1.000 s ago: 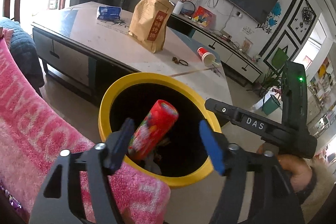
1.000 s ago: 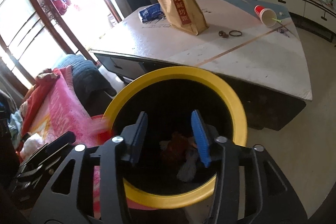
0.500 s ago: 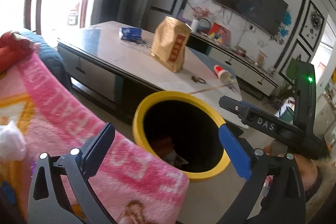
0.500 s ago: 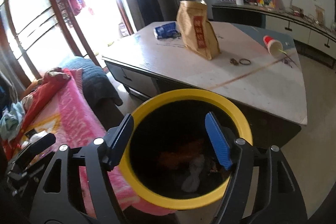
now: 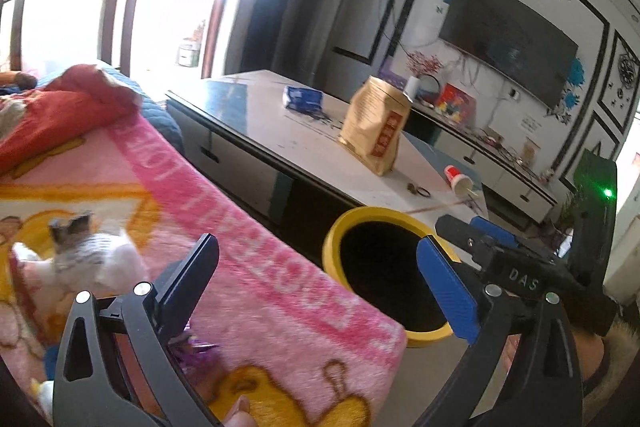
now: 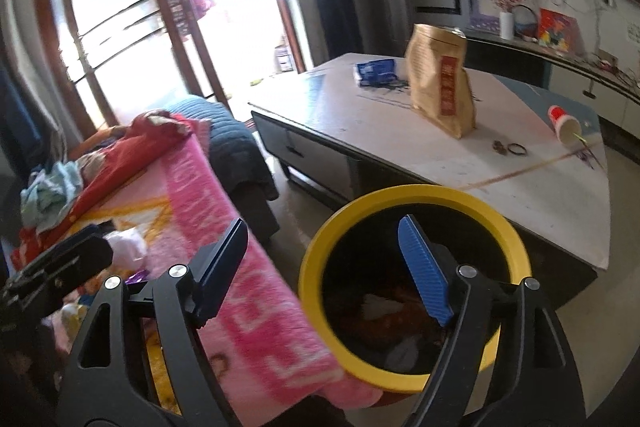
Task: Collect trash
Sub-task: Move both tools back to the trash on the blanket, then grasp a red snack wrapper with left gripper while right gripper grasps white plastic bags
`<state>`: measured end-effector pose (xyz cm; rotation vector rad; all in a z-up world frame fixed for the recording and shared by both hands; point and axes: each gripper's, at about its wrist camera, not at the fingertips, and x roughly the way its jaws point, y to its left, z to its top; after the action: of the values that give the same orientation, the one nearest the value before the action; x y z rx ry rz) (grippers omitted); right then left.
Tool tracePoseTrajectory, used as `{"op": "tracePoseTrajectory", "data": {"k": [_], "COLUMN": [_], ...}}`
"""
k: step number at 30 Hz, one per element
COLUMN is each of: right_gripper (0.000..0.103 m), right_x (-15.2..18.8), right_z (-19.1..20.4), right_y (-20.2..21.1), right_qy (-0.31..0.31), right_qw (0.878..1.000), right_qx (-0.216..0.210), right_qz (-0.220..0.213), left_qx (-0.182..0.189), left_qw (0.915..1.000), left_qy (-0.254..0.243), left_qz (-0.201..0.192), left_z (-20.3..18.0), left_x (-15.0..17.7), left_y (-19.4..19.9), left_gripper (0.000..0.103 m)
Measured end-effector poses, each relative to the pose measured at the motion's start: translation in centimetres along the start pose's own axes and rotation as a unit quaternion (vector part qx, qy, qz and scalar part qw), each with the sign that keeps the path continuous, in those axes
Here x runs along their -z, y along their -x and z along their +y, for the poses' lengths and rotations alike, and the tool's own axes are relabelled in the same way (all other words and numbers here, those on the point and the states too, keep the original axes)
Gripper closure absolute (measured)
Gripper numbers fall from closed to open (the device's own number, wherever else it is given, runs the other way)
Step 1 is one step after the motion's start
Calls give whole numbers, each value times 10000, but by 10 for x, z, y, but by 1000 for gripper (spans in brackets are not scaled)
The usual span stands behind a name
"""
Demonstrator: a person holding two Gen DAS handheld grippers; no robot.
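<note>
A yellow-rimmed black trash bin (image 5: 340,227) (image 6: 312,259) stands on the floor between the pink blanket and the low table; trash lies inside it (image 6: 384,307). My left gripper (image 5: 320,279) is open and empty, above the blanket's edge beside the bin. My right gripper (image 6: 324,267) is open and empty, over the bin's left rim; its body also shows in the left wrist view (image 5: 516,271). A crumpled white and grey wad (image 5: 92,259) lies on the blanket. A brown paper bag (image 5: 376,131) (image 6: 440,87), a blue packet (image 5: 302,99) (image 6: 376,71) and a tipped red paper cup (image 5: 458,179) (image 6: 562,121) sit on the table.
The low table (image 6: 520,195) stands behind the bin. A pink blanket (image 5: 200,227) (image 6: 224,239) covers the sofa at left, with red cloth (image 5: 60,107) and other clothes (image 6: 52,191) piled on it. A TV cabinet (image 5: 500,163) runs along the far wall.
The red can that hung over the bin a second ago has dropped inside. Both grippers have opened wider and swung left and up toward the blanket.
</note>
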<state>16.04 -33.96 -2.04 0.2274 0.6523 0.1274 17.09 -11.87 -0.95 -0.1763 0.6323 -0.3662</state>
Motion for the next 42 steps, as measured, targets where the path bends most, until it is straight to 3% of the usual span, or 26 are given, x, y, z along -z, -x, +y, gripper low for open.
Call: {"op": "tracePoseTrajectory", "data": {"k": [14, 25, 35, 42], "right_gripper": [33, 33, 33, 28], "right_x": [13, 23, 30, 30], "right_z": [57, 101, 146, 176], "right_y": [-1, -7, -32, -58], "right_qy": [414, 745, 1052, 1219], "right_qw": [9978, 9927, 9809, 9723], "right_qx": [-504, -913, -1529, -1816], "right_qz": [109, 244, 583, 831], "left_qx": [-568, -1082, -1518, -1589], "left_qw": [9972, 9900, 9814, 9796], "left_qy": [346, 723, 1048, 1158], "left_qz": [-333, -542, -524, -417], "left_z": [50, 99, 141, 161], "left_x": [-4, 1, 10, 16], "left_y": [41, 73, 96, 104], "left_gripper": [7, 7, 7, 8]}}
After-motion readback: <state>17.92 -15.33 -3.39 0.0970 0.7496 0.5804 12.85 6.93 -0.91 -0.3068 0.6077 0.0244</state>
